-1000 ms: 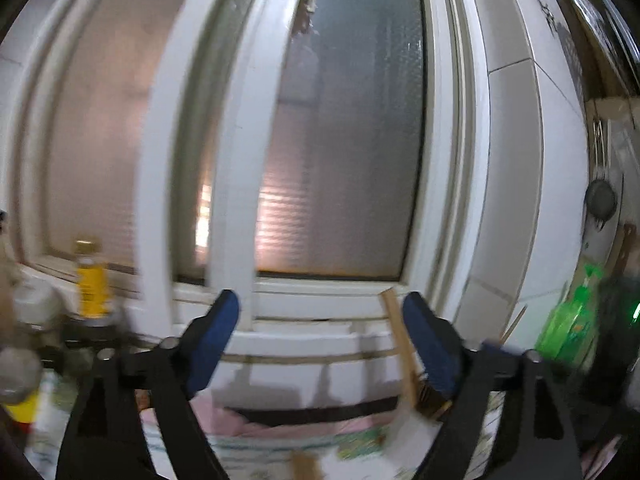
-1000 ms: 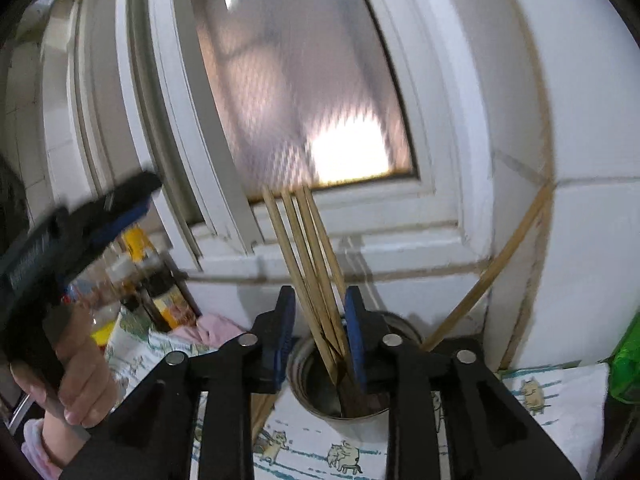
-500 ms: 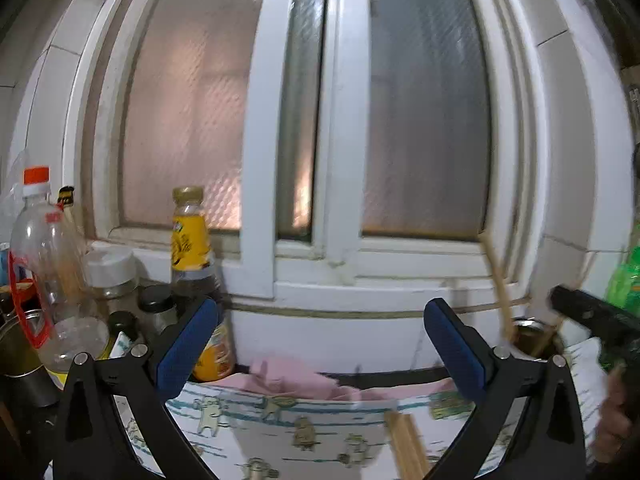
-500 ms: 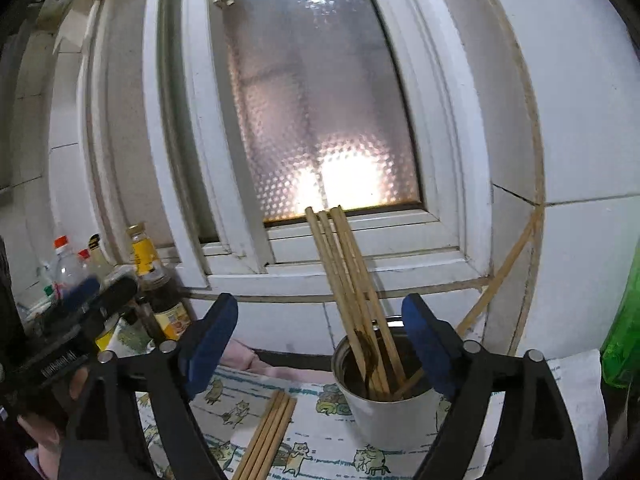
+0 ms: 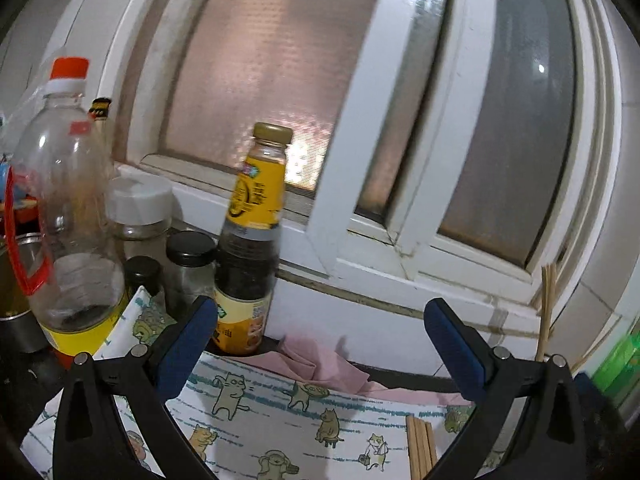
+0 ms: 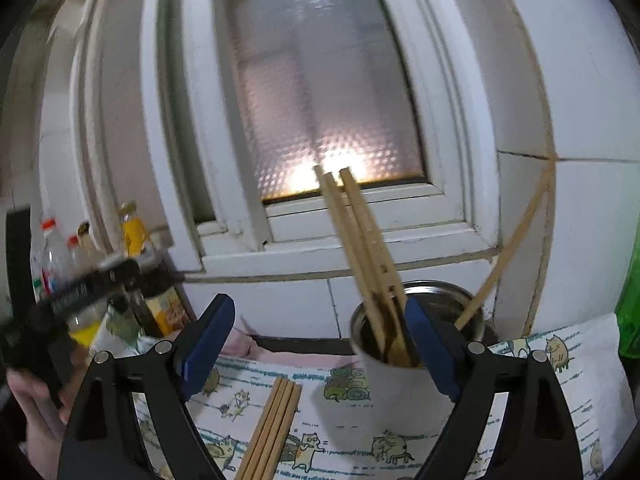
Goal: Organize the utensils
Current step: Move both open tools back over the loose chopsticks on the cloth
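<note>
In the right wrist view a metal cup stands on the cat-print cloth with several wooden chopsticks leaning in it, free of my fingers. My right gripper hangs just in front of the cup, its jaws opening and nothing between the pads. More chopsticks lie bundled on the cloth below it. My left gripper is wide open and empty above the cloth, with the lying chopsticks at lower right. It also shows in the right wrist view as the left gripper, held in a hand.
Bottles and jars crowd the left: a yellow-labelled sauce bottle, a clear bottle with an orange cap, small black-lidded jars. A pink rag lies by the wall. A window rises behind; a green bottle stands at right.
My right gripper let go of the chopsticks in the cup, spread its jaws and drew back. My left gripper swung left and down, from the cup towards the bottles, and opened wider.
</note>
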A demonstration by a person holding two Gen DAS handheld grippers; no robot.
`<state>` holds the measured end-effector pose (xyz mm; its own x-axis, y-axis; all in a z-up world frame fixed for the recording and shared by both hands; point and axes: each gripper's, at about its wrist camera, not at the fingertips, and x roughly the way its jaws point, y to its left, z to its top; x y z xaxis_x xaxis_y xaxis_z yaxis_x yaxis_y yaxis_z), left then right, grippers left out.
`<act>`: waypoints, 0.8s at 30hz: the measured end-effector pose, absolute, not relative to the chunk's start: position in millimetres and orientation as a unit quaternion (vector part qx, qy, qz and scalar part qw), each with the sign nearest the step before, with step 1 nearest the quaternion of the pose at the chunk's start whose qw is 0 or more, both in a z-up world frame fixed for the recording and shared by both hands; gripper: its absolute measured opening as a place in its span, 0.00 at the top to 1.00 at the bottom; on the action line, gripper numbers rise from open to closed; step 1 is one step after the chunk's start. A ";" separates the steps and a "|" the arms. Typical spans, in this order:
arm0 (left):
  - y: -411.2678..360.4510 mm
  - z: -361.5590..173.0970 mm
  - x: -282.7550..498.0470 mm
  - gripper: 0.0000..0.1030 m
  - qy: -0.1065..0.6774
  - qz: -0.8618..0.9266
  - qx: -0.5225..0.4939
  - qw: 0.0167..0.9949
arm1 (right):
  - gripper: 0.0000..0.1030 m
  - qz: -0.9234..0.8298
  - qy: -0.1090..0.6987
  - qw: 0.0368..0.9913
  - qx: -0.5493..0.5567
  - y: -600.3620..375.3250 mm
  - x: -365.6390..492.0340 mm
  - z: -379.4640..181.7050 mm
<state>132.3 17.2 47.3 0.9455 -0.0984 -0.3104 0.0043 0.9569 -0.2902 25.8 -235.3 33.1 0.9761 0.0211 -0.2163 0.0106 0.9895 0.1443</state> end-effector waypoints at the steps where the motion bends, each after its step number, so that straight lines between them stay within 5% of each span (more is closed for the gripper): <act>1: 20.0 47.1 132.8 0.01 0.164 -0.025 -0.150 0.975 | 0.14 0.003 0.109 0.992 0.063 -230.5 25.8 31.5; 12: 25.3 38.1 148.5 0.01 0.201 -0.008 -0.154 0.967 | 0.13 -0.015 0.173 0.981 -0.081 -185.5 42.8 16.3; 24: 20.2 40.1 146.2 0.01 0.196 0.002 -0.133 0.972 | 0.13 0.054 0.272 0.959 -0.053 -175.9 62.0 -9.0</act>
<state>146.2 20.2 40.1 0.9234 -0.0477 -0.3809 -0.0568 0.9644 -0.2585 62.0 -175.9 -9.0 0.8463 0.0749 -0.5274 -0.1325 0.9885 -0.0722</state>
